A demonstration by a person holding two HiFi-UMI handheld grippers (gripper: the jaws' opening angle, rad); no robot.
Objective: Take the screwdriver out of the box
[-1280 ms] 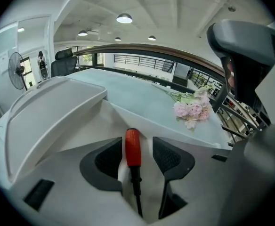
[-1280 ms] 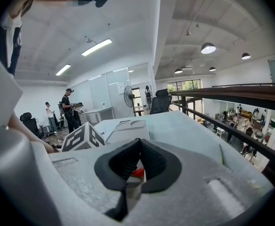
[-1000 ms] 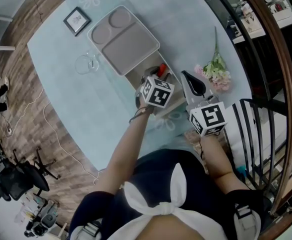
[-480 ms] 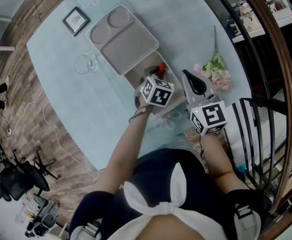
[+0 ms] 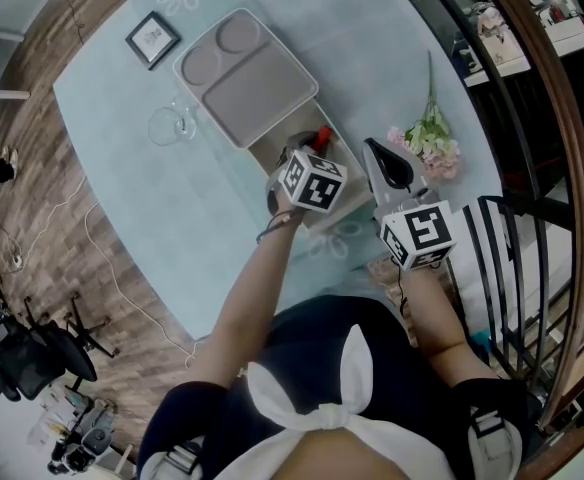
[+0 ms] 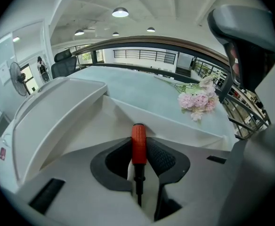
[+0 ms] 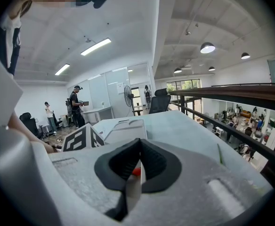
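An open white box [image 5: 268, 151] lies on the pale blue table, its lid [image 5: 247, 73] folded back. My left gripper [image 5: 307, 158] reaches down into the box. Its jaws are closing, and its pads press on the red handle of the screwdriver [image 6: 138, 145], whose dark shaft points toward the camera. The handle's end [image 5: 322, 136] shows beside the marker cube. My right gripper [image 5: 372, 150] rests at the box's right side. In its own view the right gripper [image 7: 138, 145] is shut on a thin white edge of the box [image 7: 133, 192].
Pink flowers [image 5: 432, 148] lie right of the box. A wine glass [image 5: 172, 126] and a small picture frame [image 5: 153, 40] stand on the table's left part. A black railing [image 5: 532, 228] runs along the right, close to my right hand.
The red handle has shifted slightly toward the lid beside the left marker cube. Both hands have kept their place.
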